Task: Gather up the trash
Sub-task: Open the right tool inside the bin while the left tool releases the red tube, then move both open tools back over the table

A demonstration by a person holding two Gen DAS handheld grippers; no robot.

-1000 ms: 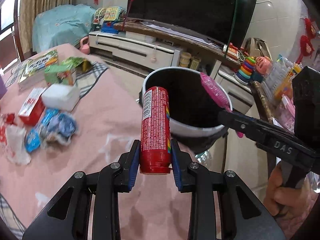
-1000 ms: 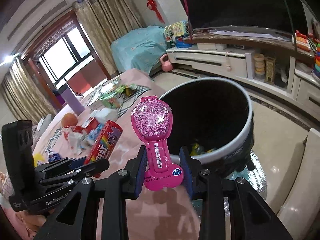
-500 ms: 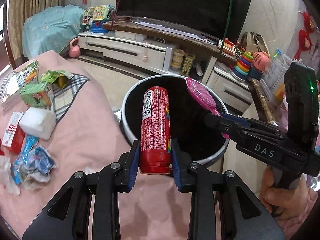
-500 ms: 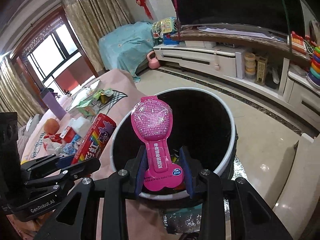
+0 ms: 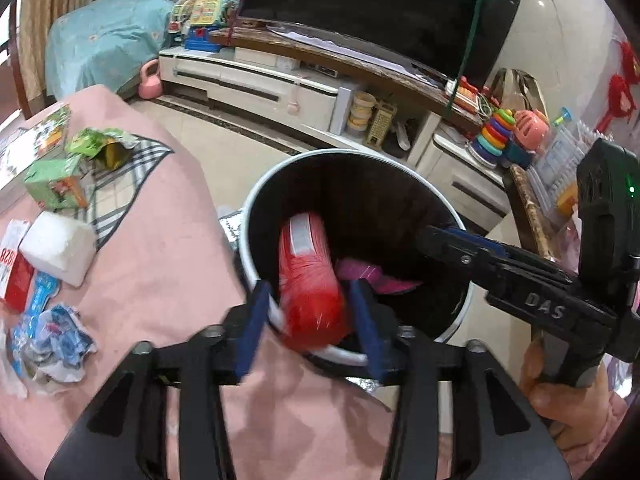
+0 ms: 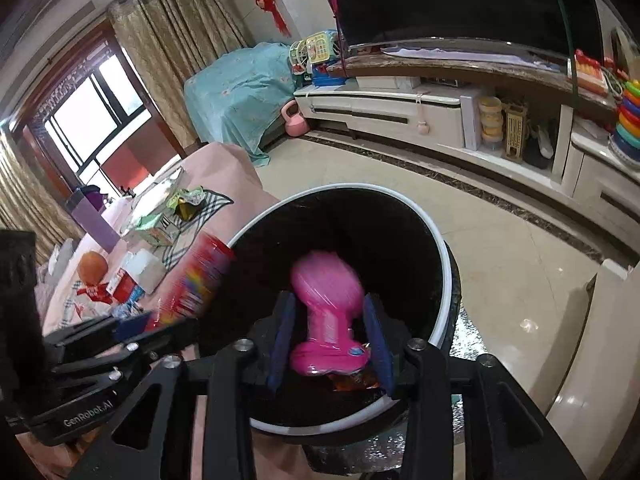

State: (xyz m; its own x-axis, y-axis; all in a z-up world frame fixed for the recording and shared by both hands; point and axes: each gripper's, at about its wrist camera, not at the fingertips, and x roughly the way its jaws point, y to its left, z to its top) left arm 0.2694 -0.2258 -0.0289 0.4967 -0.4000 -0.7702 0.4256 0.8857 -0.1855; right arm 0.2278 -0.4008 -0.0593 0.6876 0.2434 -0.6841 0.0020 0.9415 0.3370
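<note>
Pink tablecloth [image 5: 168, 248], bin [image 5: 400, 160], falling wrappers [image 5: 310, 280]

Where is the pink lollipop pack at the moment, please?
In the right wrist view the pink lollipop pack is blurred between the opening jaws of the right gripper, over the mouth of the black bin, apparently dropping in.

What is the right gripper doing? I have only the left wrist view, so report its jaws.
Observer: The right gripper's jaws are opening. The pink packet is blurred and loose between them, over the bin.
Operator: Tell me what lies under the packet.
Observer: An orange wrapper shows inside the bin.
Operator: Name something on the table outside my frame.
Observer: A round orange object, with a purple container beyond it.
</note>
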